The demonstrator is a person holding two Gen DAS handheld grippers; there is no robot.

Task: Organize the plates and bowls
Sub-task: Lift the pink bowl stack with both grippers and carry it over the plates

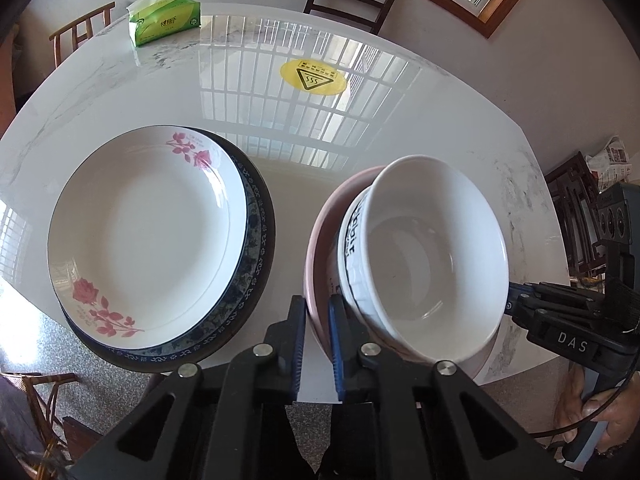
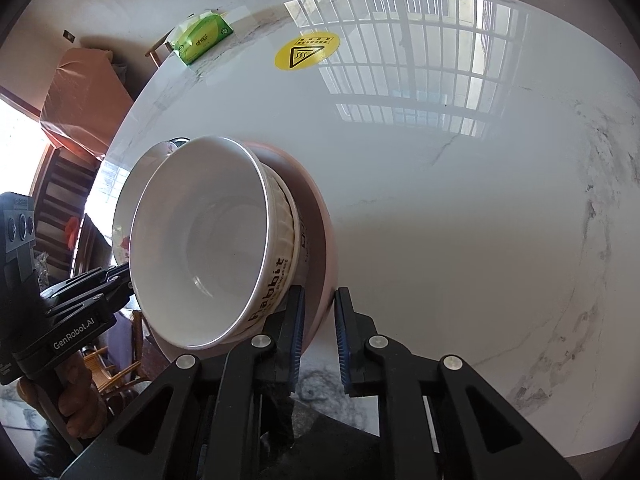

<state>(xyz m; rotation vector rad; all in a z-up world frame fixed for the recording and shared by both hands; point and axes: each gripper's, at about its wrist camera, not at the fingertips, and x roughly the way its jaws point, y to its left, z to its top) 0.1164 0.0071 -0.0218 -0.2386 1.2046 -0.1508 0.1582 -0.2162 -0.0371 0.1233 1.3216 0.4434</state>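
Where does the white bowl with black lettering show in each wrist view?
Left wrist: white bowl right of centre, nested in the pink bowl.
Right wrist: white bowl left of centre, lettering facing the camera.
Shared landmark: yellow warning sticker on the table.

Tissue pack (image 1: 164, 18), yellow warning sticker (image 1: 313, 77)
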